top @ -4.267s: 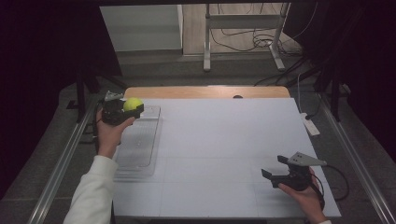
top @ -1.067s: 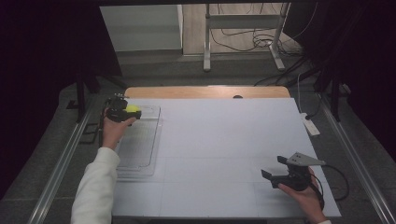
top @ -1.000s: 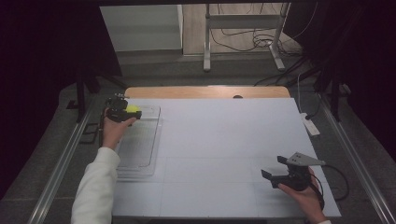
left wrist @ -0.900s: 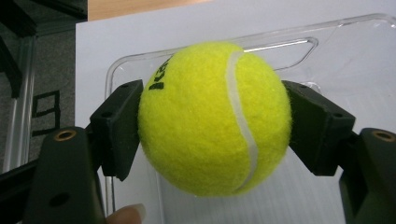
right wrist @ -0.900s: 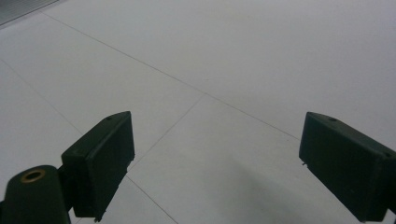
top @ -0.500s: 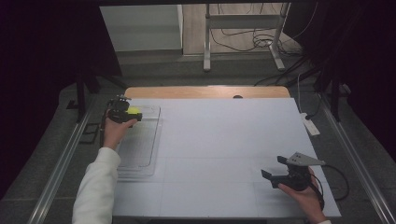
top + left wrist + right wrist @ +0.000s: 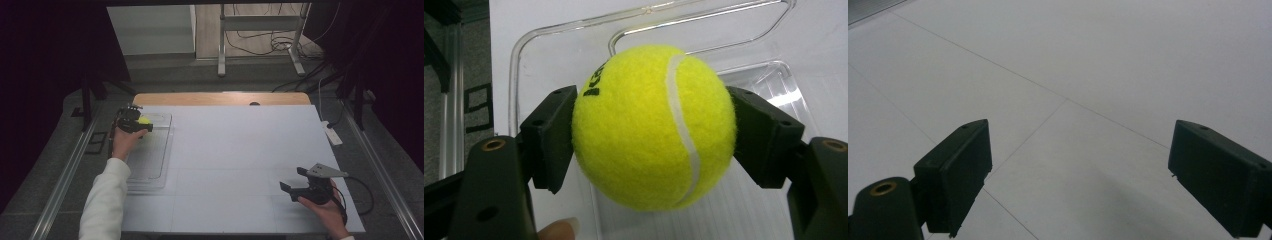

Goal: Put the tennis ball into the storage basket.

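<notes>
A white surface (image 7: 240,150) with a wooden far edge is flanked by grey floor (image 7: 165,70); cables (image 7: 260,42) are seen beyond, darkness at both sides

The left gripper (image 7: 135,122) sits at the far left of the table, carried by a left hand (image 7: 124,142) whose white-sleeved forearm reaches up from the near edge. Its black jaws are clamped, pads pressing from both sides. The right gripper (image 7: 295,182) rests low at the near right, held in the right hand (image 7: 325,205), jaws spread wide with nothing between them.
</notes>
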A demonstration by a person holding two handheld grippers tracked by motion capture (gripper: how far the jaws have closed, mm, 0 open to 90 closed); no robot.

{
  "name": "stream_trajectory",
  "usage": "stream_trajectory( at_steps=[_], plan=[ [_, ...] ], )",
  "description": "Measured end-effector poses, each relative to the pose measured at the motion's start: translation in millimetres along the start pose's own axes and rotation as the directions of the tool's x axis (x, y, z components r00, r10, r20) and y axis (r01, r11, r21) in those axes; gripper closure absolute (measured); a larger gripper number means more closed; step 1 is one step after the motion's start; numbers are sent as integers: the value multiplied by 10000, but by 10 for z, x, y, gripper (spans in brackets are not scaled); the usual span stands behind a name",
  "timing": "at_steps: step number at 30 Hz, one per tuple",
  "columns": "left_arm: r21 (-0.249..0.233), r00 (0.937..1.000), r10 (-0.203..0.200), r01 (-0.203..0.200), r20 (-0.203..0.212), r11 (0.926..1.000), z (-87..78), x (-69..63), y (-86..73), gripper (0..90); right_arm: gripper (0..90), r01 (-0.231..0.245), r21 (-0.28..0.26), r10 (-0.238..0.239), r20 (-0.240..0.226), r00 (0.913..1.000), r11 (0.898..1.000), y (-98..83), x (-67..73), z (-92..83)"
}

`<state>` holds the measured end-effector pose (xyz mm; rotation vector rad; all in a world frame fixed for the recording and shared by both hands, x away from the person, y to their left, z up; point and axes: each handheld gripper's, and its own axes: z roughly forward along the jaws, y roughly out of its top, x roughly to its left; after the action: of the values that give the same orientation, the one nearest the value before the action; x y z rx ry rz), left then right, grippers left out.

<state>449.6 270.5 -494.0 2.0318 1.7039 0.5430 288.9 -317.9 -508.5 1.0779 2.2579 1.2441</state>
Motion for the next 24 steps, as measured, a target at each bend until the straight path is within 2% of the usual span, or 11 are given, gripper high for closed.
stream_trajectory(
  at_steps=[17, 22, 24],
  plan=[
    [521, 9984, 535, -524, -205, 9973, 98, -76, -1, 266, 109, -13, 4, 13, -9, 10000, 10000, -3, -3, 5],
    [610, 9980, 569, -552, -271, 9966, 113, -78, -4, 265, 108, -17, 9, 17, -14, 10000, 10000, -4, -7, 5],
    [652, 9967, 692, -663, -430, 9957, 115, -93, -6, 264, 109, -8, 11, 8, -12, 10000, 10000, -4, -4, 5]
  ],
)
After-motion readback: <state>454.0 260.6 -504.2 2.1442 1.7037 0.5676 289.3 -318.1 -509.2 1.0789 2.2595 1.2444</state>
